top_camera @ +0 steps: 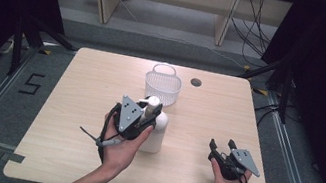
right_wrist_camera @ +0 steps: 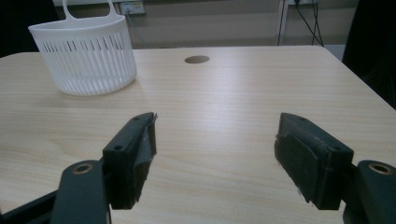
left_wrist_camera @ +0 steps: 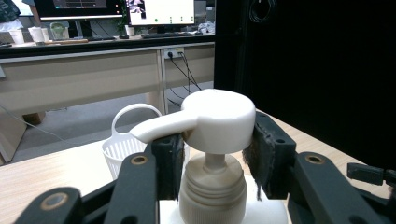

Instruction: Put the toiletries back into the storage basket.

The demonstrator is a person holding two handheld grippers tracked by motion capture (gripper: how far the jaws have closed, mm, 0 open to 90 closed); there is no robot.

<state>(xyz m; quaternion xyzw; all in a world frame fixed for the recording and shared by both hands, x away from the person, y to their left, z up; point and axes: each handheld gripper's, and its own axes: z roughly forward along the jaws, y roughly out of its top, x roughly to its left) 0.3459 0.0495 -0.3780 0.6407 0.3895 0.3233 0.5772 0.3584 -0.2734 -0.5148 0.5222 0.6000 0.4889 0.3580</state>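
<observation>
Left gripper (left_wrist_camera: 212,163) clamps the pump bottle's (top_camera: 156,133) head.
Right gripper (right_wrist_camera: 215,158) idles, jaws apart; next, probably lift toward the white basket (top_camera: 162,84).

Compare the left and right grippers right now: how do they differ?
The left gripper is shut on the pump bottle at its white pump head, mid-table; the right gripper is open and holds nothing, near the table's right front. The left one sits raised at the bottle's top; the right one sits low over the table. Both are hand-held, with black jaws.
</observation>
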